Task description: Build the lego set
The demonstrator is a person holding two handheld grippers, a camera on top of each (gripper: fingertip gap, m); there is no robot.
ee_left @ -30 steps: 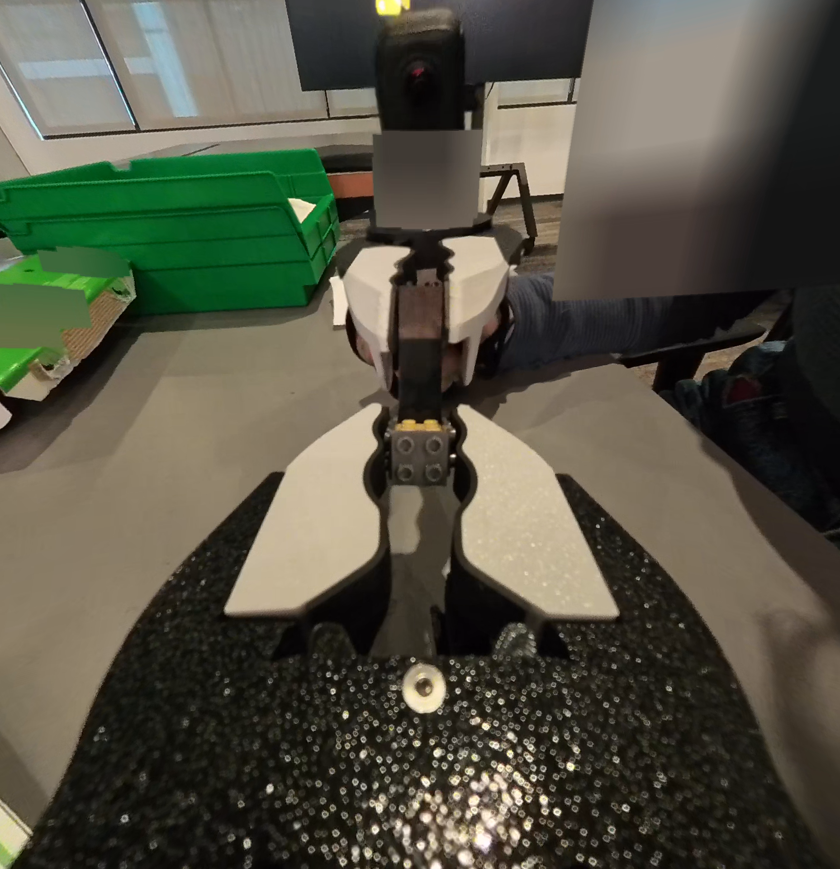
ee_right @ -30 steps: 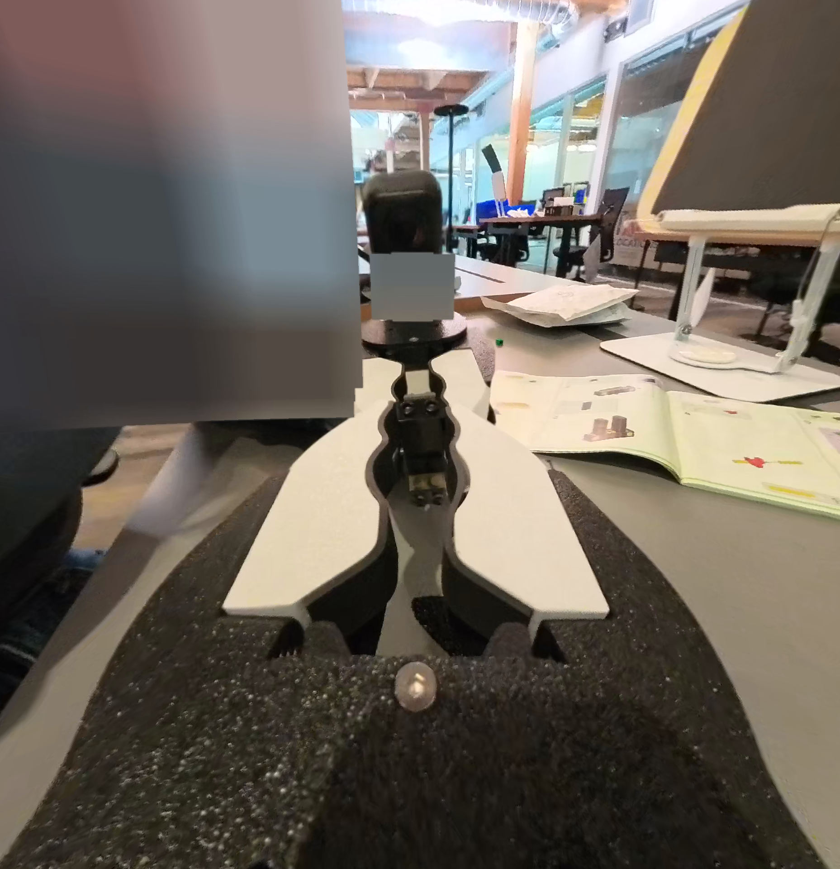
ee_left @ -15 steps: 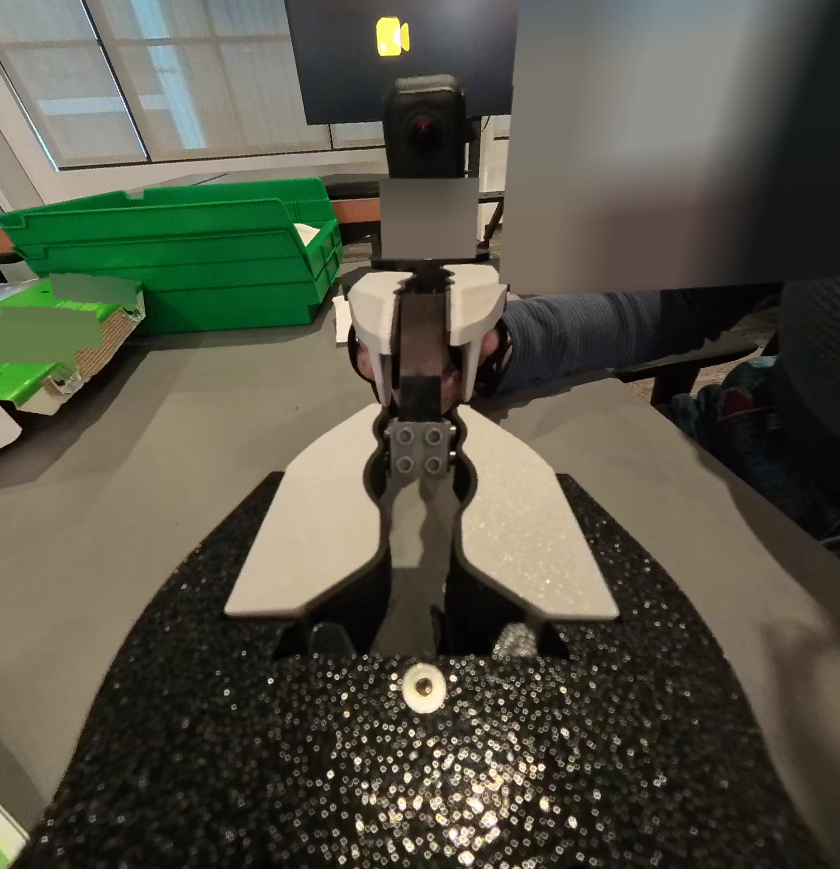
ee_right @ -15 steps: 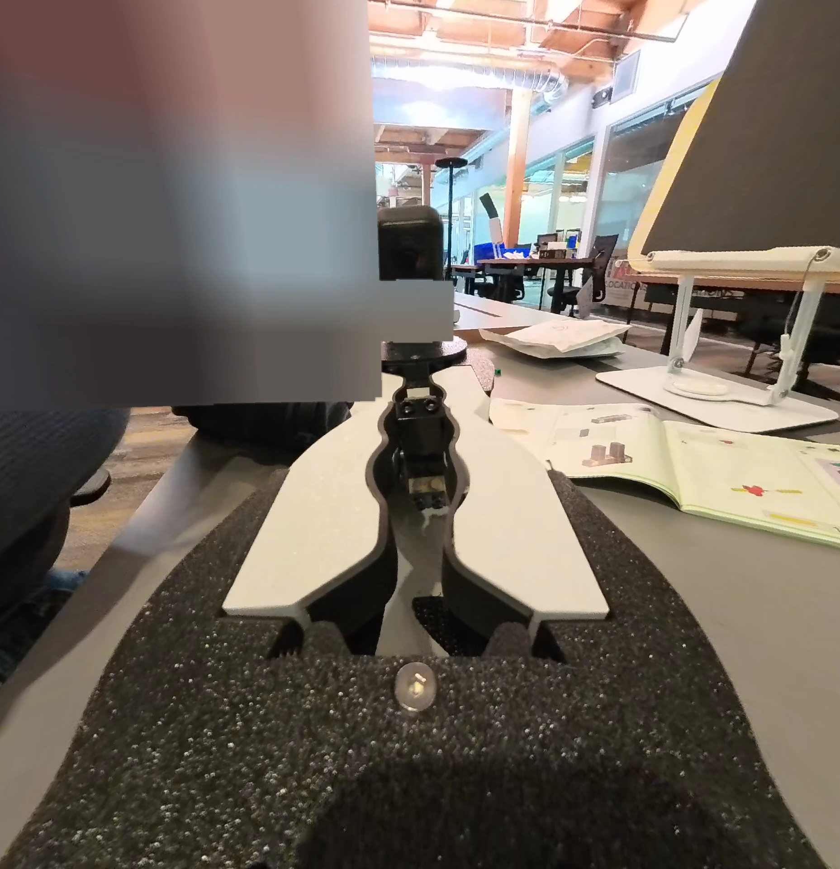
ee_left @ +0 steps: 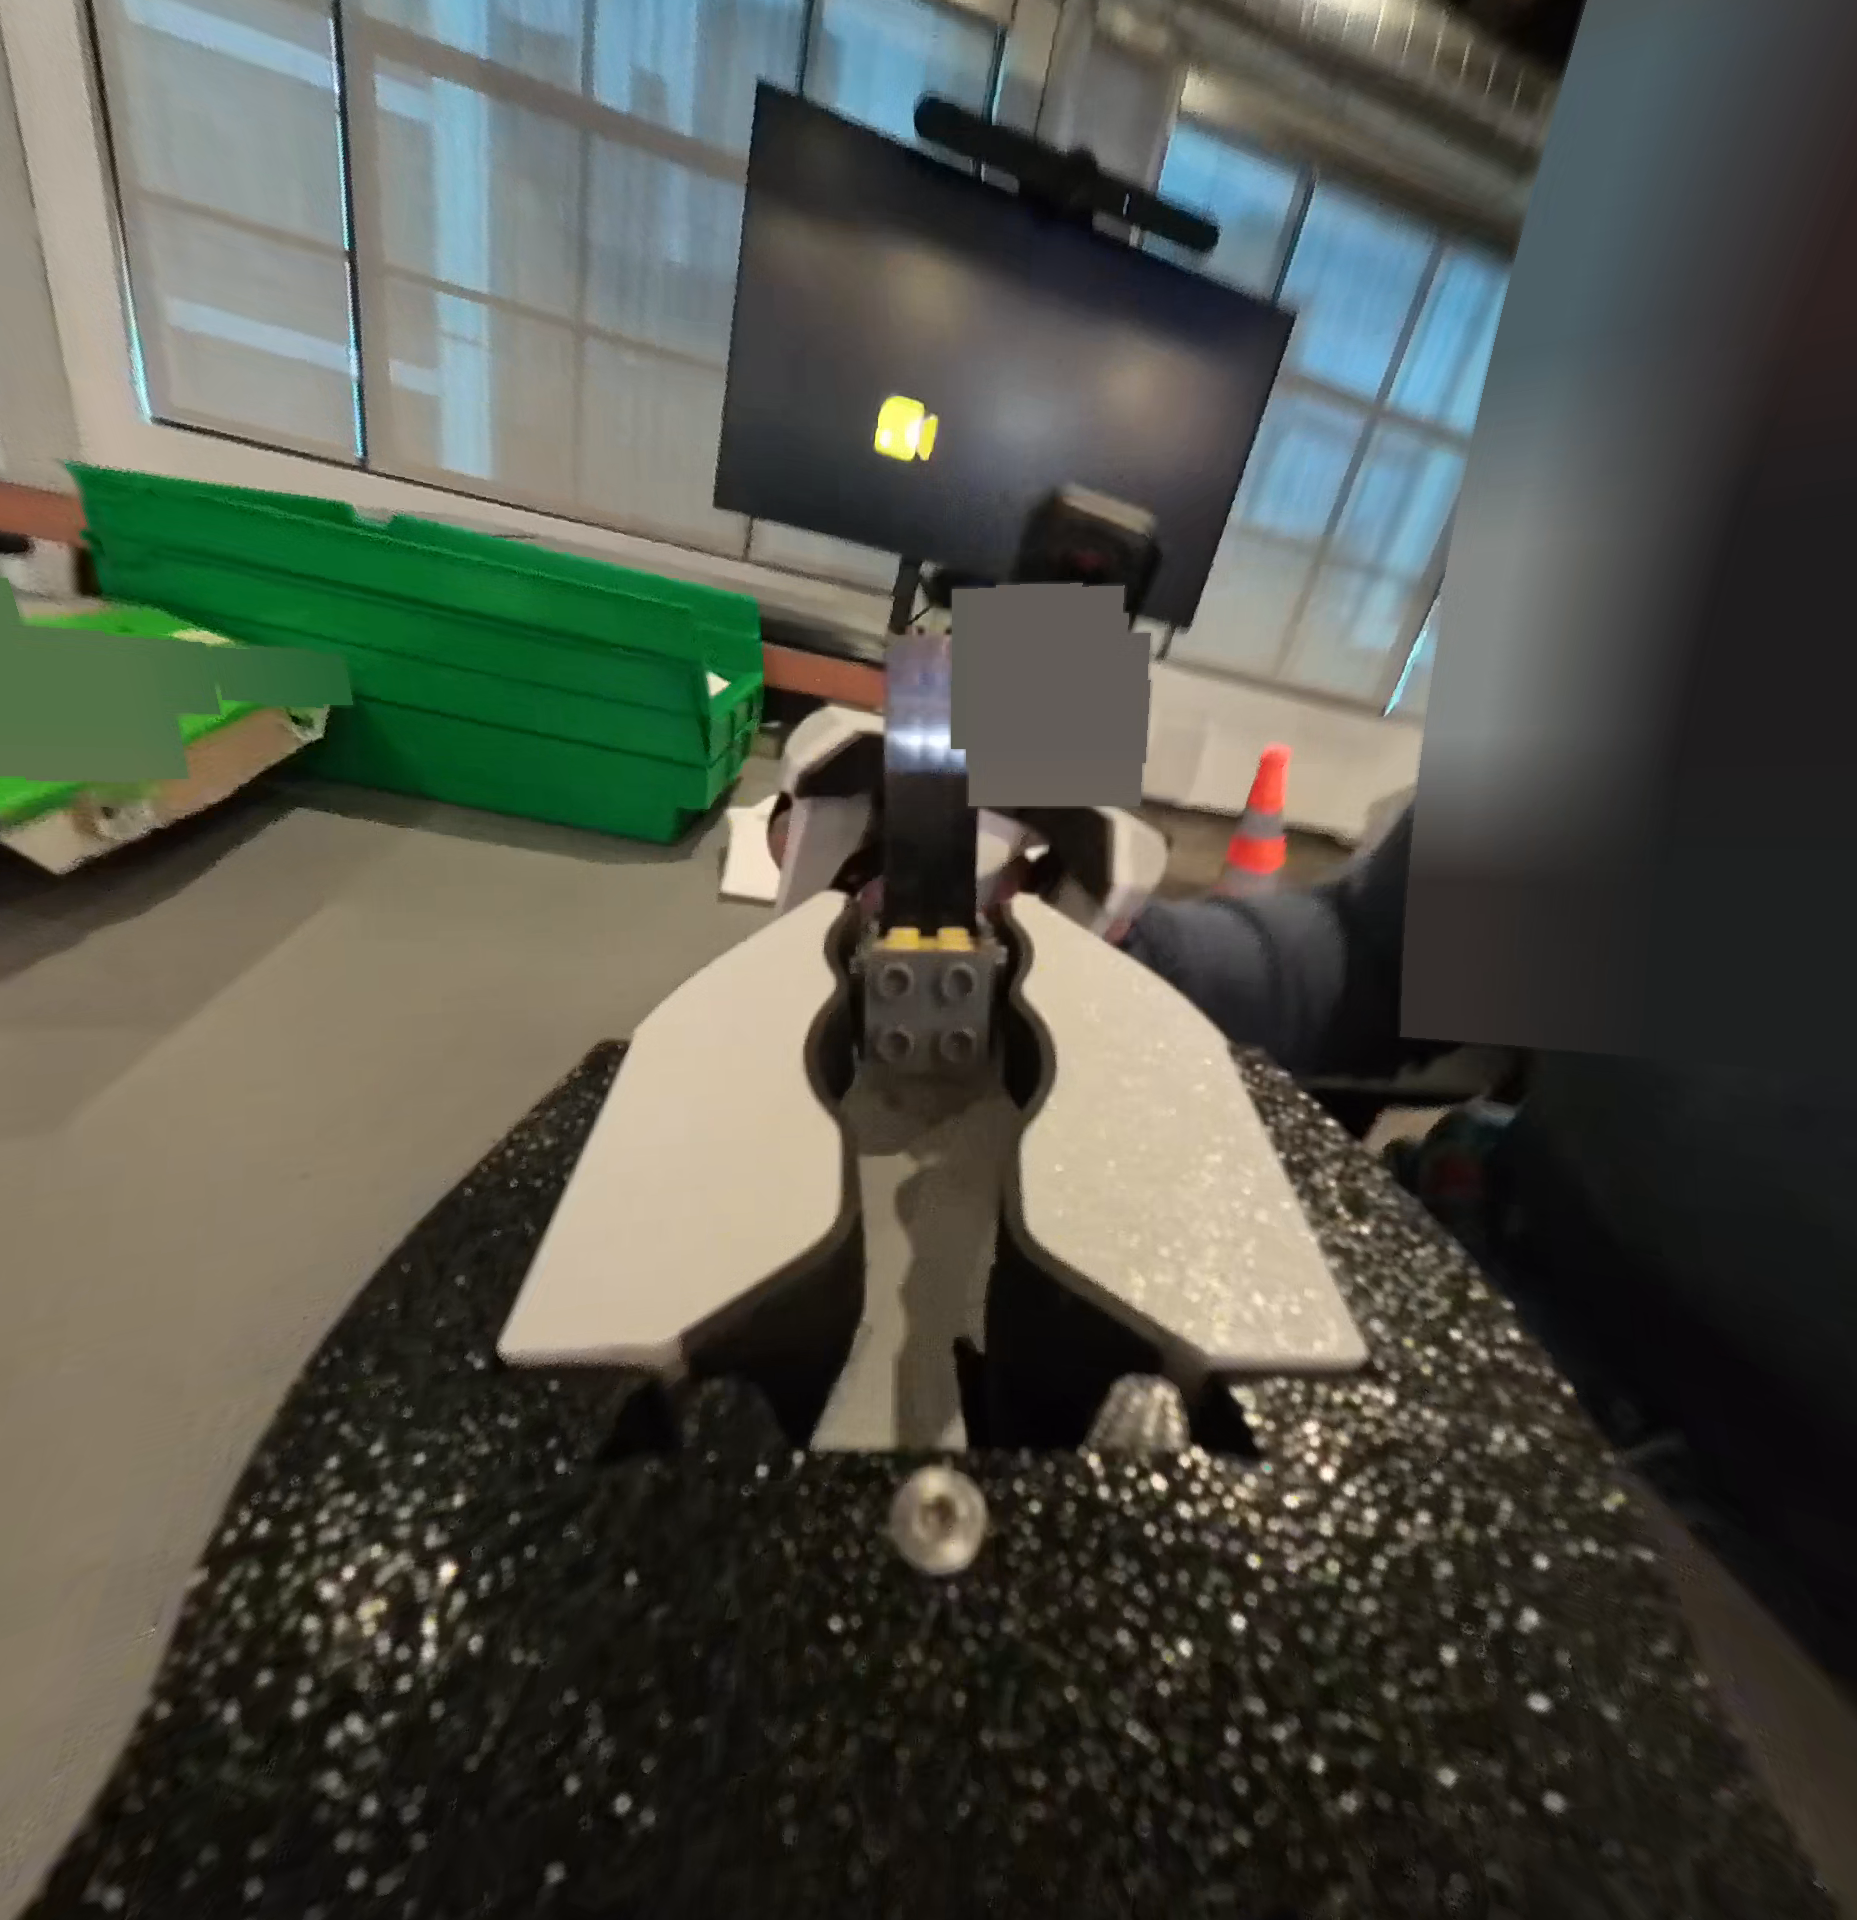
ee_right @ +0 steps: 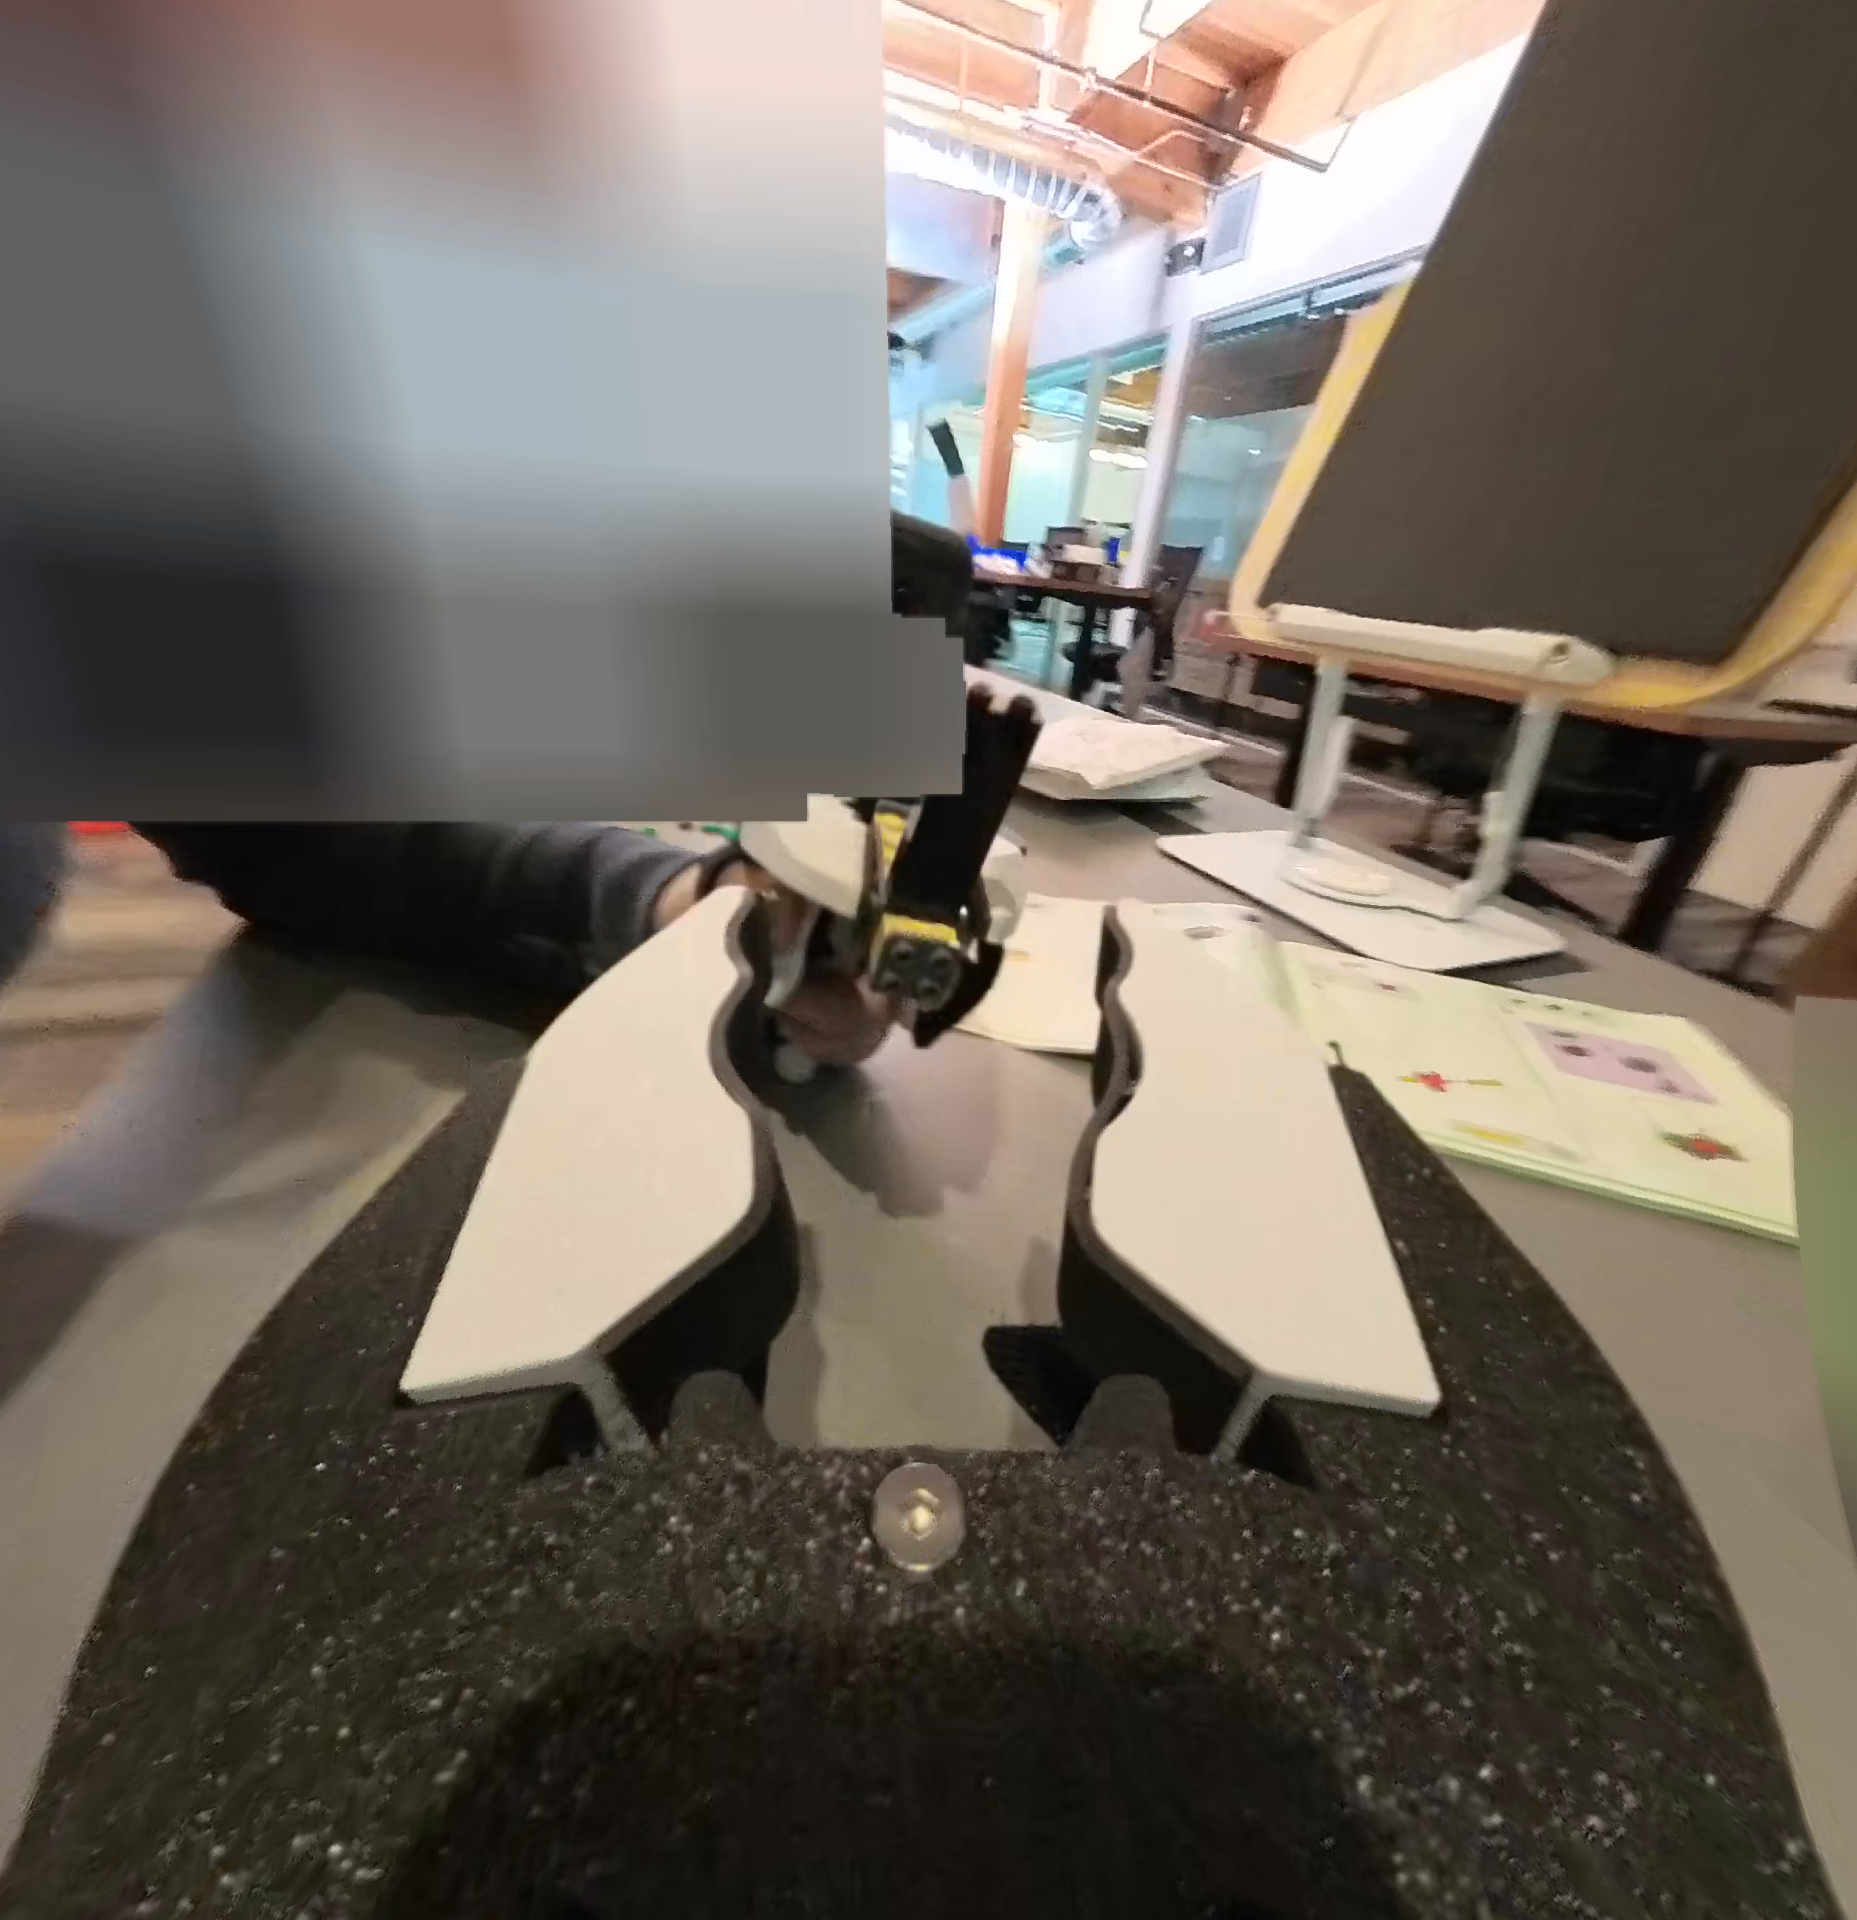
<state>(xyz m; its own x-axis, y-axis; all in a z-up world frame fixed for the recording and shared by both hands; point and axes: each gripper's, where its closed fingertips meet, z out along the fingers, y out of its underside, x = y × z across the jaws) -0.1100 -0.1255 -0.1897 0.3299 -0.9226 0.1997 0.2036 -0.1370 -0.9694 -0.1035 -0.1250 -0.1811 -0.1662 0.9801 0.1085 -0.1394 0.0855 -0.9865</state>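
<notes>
L gripper [ee_left: 926,997] clamped on the lego assembly [ee_left: 926,1008]: jaws pinch the grey 2x2 block on both sides, held in the air above the table [ee_left: 280,1039]. Assembly as seen from L wrist view: grey 2x2 face w/ 4 studs pointing back at the cam, thin yellow layer w/ 2 studs showing at its top edge, then a long black piece [ee_left: 929,821] sticking up and away from the tips, glossy, slightly curved. Frame is motion-blurred, finer detail not readable.

R gripper [ee_right: 919,1039] wide apart, nothing between the fingers [ee_right: 612,1122]. Through the gap R wrist view shows the same assembly [ee_right: 919,956] farther off in the L gripper: yellow/grey block end w/ 4 round holes facing the cam, black piece [ee_right: 971,821] rising tilted to the right w/ a notched top end. Assembly is clear of the R gripper, no contact.

Around: instruction booklet [ee_right: 1526,1081] lying open on the table to the right in R wrist view, white stand [ee_right: 1423,831] behind it carrying a dark panel w/ yellow edge. In L wrist view, green bins [ee_left: 436,644] stacked at far left of the table, dark monitor [ee_left: 997,395] behind, orange cone [ee_left: 1262,821] on the floor at right. Person's dark sleeve [ee_left: 1246,966] just beyond the L gripper tips.
</notes>
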